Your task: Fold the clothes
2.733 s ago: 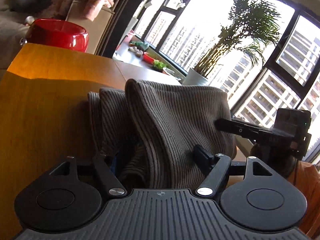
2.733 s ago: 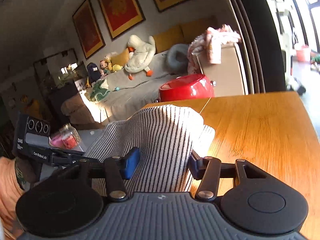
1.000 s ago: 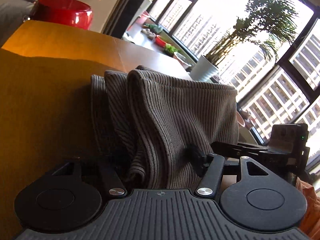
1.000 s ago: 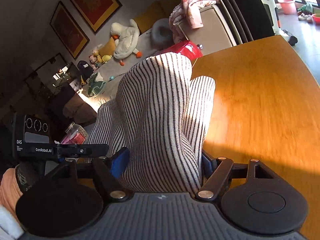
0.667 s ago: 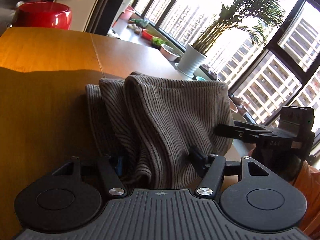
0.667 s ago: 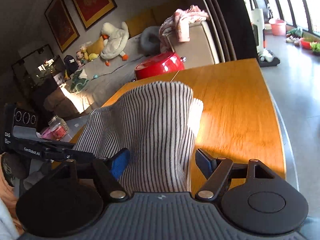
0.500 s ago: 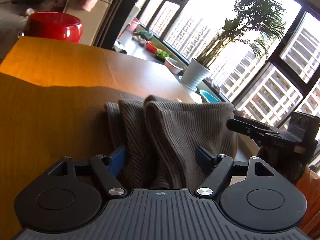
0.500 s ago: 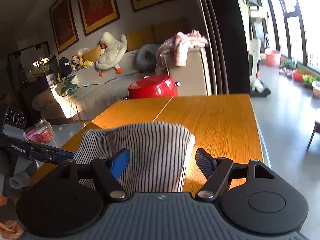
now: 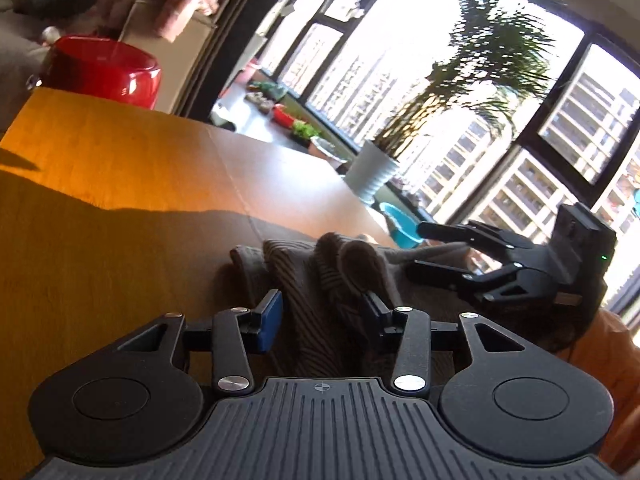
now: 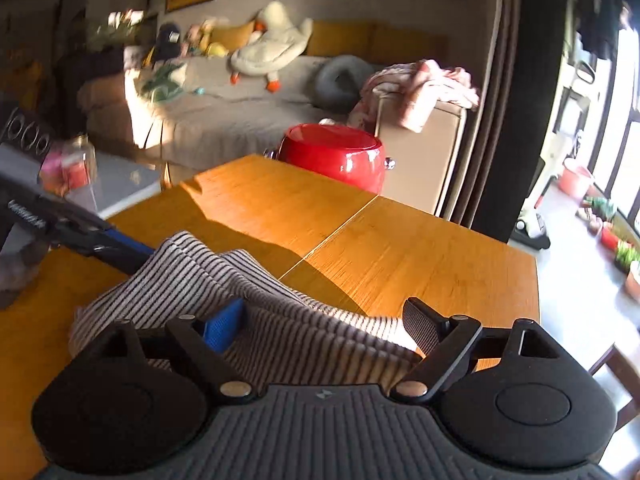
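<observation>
A striped knit garment [image 9: 320, 272] lies bunched in folds on the wooden table [image 9: 120, 200]. In the left wrist view my left gripper [image 9: 323, 312] has its pads drawn in against a thick fold of it, low over the tabletop. The right wrist view shows the same garment [image 10: 200, 276] spread flat under my right gripper [image 10: 322, 320], whose fingers stand wide apart with the cloth lying loose between them. My right gripper [image 9: 414, 248] also shows from the left, open above the cloth's far end. One left finger [image 10: 112, 240] reaches into the garment's far corner.
A red pot [image 10: 336, 156] stands just beyond the table's far end. The table [image 10: 400, 248] ends at an edge on the right, with floor beyond. A white planter [image 9: 372, 176] and a teal bowl [image 9: 396, 228] stand by the window. A person's orange sleeve [image 9: 616, 344] shows.
The garment was held up by both grippers; it has come down onto the table. The right gripper has opened and let go. The left pads opened, then drew in again on a fold.
</observation>
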